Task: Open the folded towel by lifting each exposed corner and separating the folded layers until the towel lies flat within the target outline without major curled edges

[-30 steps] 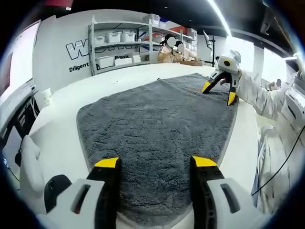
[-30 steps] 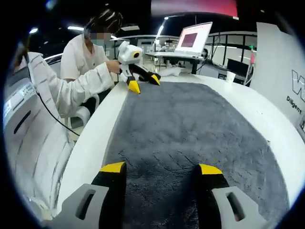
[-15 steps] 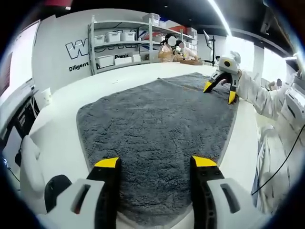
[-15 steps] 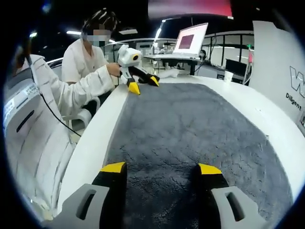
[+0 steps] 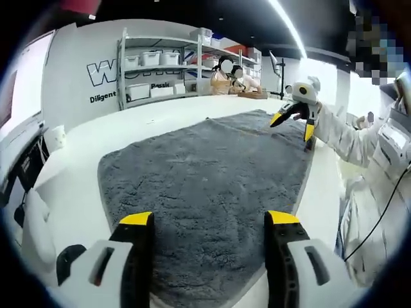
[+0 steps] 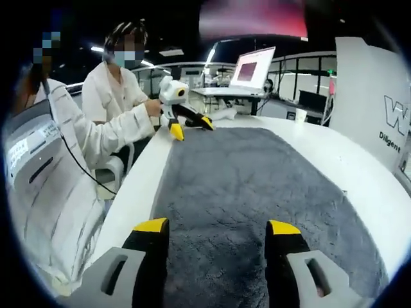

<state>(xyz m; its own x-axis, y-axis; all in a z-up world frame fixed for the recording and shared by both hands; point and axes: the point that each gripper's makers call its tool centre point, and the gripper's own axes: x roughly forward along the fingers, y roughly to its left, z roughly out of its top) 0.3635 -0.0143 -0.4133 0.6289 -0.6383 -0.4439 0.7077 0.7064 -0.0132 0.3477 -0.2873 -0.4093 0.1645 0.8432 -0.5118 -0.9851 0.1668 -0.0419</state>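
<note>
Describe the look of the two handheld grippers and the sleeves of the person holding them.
The left gripper and the right gripper look alike: pale grey moulded bodies with slotted cut-outs, black jaws capped with yellow tips. Seen from afar, each has a white upper housing. The person wears a white long sleeve, and a thin black cable runs across the white garment.

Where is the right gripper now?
In the left gripper view, the right gripper hangs open at upper right, above the towel's far edge.
</note>
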